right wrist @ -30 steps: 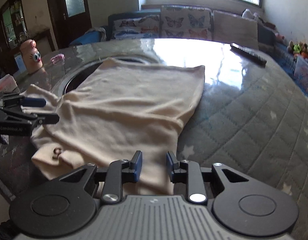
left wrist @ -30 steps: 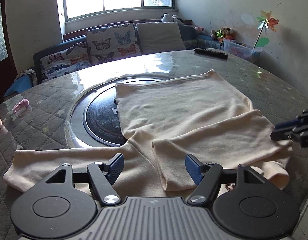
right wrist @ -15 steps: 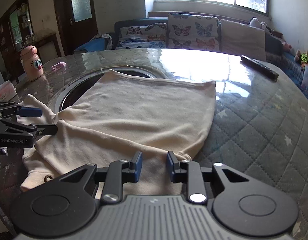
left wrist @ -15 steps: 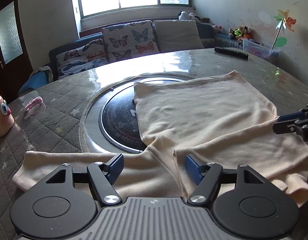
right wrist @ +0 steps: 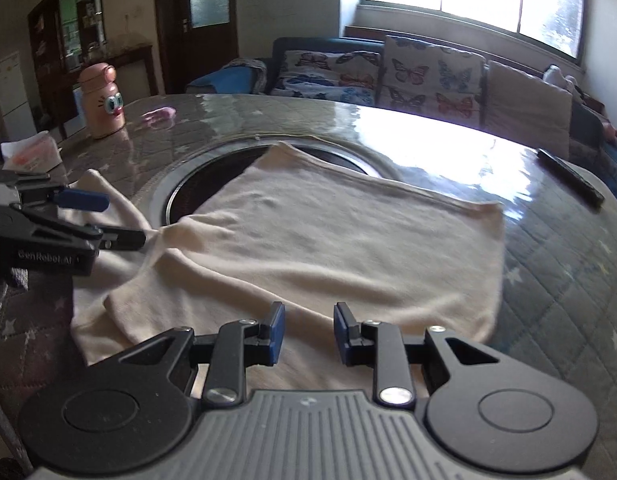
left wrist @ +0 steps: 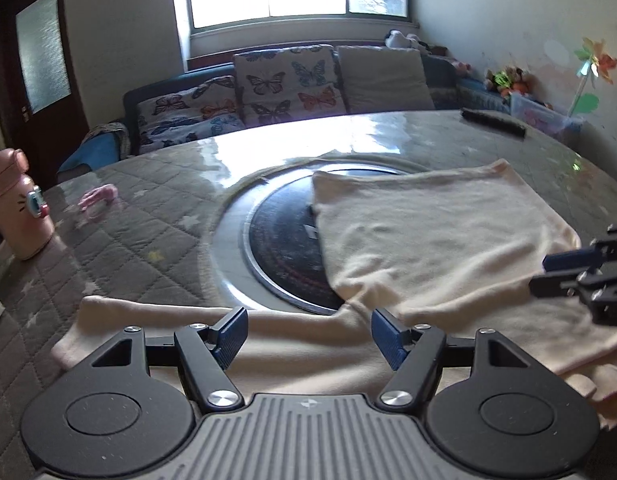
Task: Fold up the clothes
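The cream top (left wrist: 440, 240) lies spread on the round quilted table (left wrist: 140, 248), its body partly covering the dark round hotplate (left wrist: 284, 248) set in the table's middle. One sleeve is already folded in across the body, seen as the diagonal fold (right wrist: 236, 272) in the right wrist view, while the other sleeve (left wrist: 156, 316) stretches out flat toward the left edge of the table

Compared with a second ago, both cameras have pulled back and risen a little: more of the room shows, and the pink bottle (left wrist: 18, 204) has come into the left view. The garment itself has not shifted, so nothing new has been folded in that time

The left gripper (left wrist: 307, 334) hovers over the near hem with its jaws wide apart and nothing between them. The right gripper (right wrist: 309, 332) hangs above the near edge with its jaws parted more narrowly, also empty; the cloth shows through the gap

My reading is that one fold is finished and the hands are repositioning. The outstretched sleeve looks like the next piece to take, which would suit the left gripper, being nearest

A dark remote (right wrist: 570, 180) sits well apart at the far side
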The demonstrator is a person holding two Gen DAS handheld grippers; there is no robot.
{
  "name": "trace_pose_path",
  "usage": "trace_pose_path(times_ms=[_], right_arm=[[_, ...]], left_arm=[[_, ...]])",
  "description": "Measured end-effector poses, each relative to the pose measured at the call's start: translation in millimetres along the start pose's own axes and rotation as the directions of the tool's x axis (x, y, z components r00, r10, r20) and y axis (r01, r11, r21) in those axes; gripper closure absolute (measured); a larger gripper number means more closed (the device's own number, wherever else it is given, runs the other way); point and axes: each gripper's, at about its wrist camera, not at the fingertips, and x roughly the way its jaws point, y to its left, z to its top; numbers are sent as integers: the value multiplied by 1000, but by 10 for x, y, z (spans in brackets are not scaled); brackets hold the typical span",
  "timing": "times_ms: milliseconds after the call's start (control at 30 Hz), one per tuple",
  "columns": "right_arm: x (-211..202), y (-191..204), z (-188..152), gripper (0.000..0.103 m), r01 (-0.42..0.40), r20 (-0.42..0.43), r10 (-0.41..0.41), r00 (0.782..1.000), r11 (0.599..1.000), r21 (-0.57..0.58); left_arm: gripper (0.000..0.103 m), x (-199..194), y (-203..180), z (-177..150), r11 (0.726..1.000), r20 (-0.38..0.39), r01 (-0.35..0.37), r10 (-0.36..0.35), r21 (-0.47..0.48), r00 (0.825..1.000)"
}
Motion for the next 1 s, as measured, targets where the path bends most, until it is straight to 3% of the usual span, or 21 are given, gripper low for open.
trace_pose_path(times_ms=[333, 533, 833, 1000], right_arm=[[109, 648, 19, 77, -77, -10, 76, 997, 978, -193], [68, 924, -61, 76, -108, -6, 111, 994, 953, -284], [-69, 833, -6, 71, -115, 15, 122, 992, 963, -242], [-81, 796, -24, 71, -114, 13, 120, 993, 967, -226]], left_arm=[[33, -172, 722, -85, 979, -5, -163, 164, -124, 986], [34, -133, 1017, -192, 956, -48, -215, 209, -202, 977], [46, -32, 1350, -263, 914, -97, -279, 262, -294, 960], [61, 42, 1467, -281, 896, -130, -278, 248, -346, 960]])
